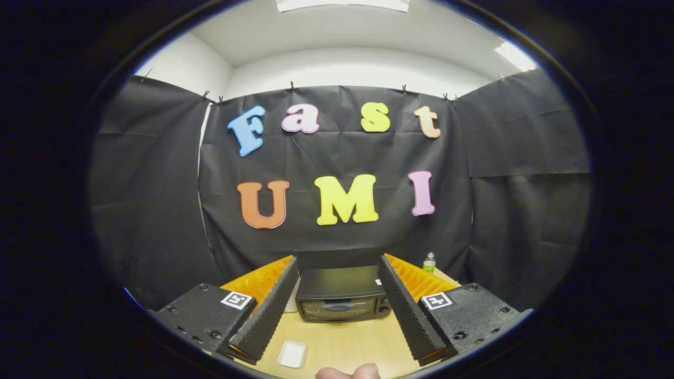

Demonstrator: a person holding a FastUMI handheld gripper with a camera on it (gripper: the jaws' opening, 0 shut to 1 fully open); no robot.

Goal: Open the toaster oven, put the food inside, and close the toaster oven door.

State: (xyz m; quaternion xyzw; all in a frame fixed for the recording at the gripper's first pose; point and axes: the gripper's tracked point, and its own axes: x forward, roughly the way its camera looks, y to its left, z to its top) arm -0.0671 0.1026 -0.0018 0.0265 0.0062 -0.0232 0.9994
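Toaster oven [342,295] stands at the far side of the wooden table [342,342], framed between the two fingers of the gripper [337,337] and well beyond their tips, with its glass door up and closed. Going from left to right: the left finger [266,316] slants inward over the table; just ahead of its tip, on the near part of the table, lies a small white tray [291,353], and whether it carries any food cannot be told at this size. Something pale stands just left of the oven, mostly hidden behind that finger. Then comes the oven itself, then the right finger [410,310], and past it a small bottle [429,262] stands near the back right corner of the table. At the near edge, between the fingers, a fingertip of the person [348,372] peeks in.

A closed door with the tray out on the table would suit a moment when the door is yet to be pulled down, but also one when the food is shut inside and the tray is left behind; the inside of the oven is too dark to settle it.

The gripper is held level and aimed straight at the oven from a distance, fingers spread wide apart and holding nothing.
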